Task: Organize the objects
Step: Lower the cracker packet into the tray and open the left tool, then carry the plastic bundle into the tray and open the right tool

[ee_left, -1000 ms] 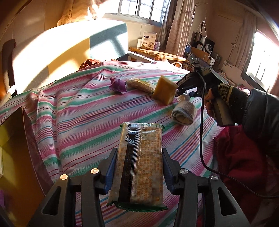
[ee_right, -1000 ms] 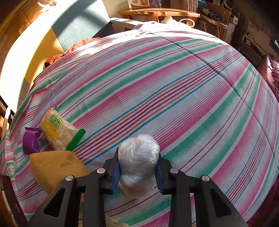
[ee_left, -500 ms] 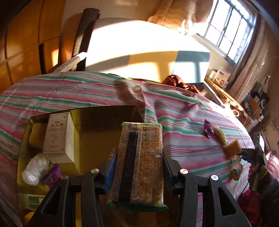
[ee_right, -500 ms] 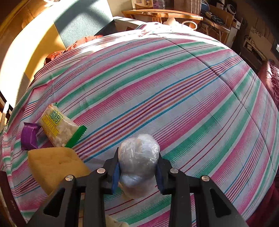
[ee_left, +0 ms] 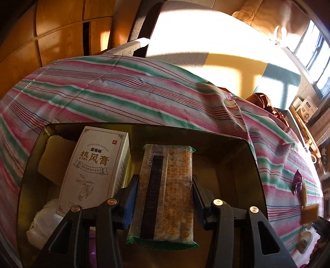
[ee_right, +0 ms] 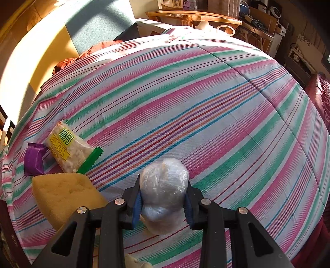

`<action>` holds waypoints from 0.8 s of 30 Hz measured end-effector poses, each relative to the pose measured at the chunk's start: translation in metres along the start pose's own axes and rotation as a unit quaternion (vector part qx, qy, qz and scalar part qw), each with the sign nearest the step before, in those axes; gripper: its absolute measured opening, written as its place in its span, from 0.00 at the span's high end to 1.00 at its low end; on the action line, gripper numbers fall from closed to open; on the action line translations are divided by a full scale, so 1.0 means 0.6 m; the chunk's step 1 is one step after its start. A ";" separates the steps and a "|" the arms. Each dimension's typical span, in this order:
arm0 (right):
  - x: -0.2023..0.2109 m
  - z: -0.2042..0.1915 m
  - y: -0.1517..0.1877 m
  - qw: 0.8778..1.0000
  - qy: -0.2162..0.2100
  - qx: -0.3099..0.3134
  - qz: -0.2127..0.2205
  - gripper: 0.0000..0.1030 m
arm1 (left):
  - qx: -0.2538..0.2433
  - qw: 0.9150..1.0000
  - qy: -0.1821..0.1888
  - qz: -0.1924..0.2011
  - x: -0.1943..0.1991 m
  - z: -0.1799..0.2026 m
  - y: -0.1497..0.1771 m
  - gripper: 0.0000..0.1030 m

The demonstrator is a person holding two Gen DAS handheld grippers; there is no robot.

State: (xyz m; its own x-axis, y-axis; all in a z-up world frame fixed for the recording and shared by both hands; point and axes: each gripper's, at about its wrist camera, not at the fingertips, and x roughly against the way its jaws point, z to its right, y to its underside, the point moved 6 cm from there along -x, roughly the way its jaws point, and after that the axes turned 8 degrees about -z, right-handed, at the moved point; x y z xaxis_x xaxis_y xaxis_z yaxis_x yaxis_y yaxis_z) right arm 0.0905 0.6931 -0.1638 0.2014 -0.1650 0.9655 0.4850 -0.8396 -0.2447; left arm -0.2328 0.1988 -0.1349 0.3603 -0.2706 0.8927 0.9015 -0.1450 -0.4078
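Left wrist view: the left tongs [ee_left: 164, 199] grip a long cracker packet [ee_left: 168, 193] by its two long sides, the blue pads pressed flat against the wrapper; the packet stands lengthwise along the fingers at lower centre of the frame, its green serrated end nearest the camera. Directly behind it lies a dark open box [ee_left: 237, 144] resting on the striped bedspread [ee_left: 123, 90]. In the left half of the box a white carton with printed characters [ee_left: 94, 167] leans over a yellow sponge [ee_left: 52, 156] at its upper left, and a crumpled clear plastic bundle [ee_left: 44, 224] sits at lower left. At the right edge of the frame, well apart from the box, a purple wrapper [ee_left: 297, 181] and a yellow sponge block [ee_left: 309, 211] lie on the bedspread. Right wrist view: the right tongs [ee_right: 164, 203] are closed on a plastic-wrapped bundle [ee_right: 164, 189], which bulges above the fingertips at lower centre of the frame and meets the striped bedspread [ee_right: 206, 103] below them. To the left of the tongs lies a yellow sponge [ee_right: 64, 191], close beside the left finger; above it, at centre left, a yellow-and-green snack packet [ee_right: 71, 152] touches a purple sachet [ee_right: 35, 158]. A wooden desk [ee_right: 193, 15] stands at the upper edge of the frame.
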 end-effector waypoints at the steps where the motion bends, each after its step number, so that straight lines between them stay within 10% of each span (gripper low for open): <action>1: -0.001 0.000 -0.001 1.000 0.000 0.000 0.000 0.68 | -0.002 1.000 -0.006 0.002 -0.003 0.002 -0.004 0.52; 24: 0.029 0.006 -0.008 0.999 -0.025 -0.027 0.037 0.69 | -0.092 0.988 -0.034 0.122 0.205 0.004 0.114 0.28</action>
State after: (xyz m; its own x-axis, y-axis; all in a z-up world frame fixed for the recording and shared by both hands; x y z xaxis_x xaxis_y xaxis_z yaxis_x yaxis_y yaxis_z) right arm 0.0950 0.6959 -0.1460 0.2777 -0.2029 0.9390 0.4200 -0.8534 -0.3086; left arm -0.1263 0.1577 -0.0528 0.5823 -0.2542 0.7722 0.7294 -0.2560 -0.6344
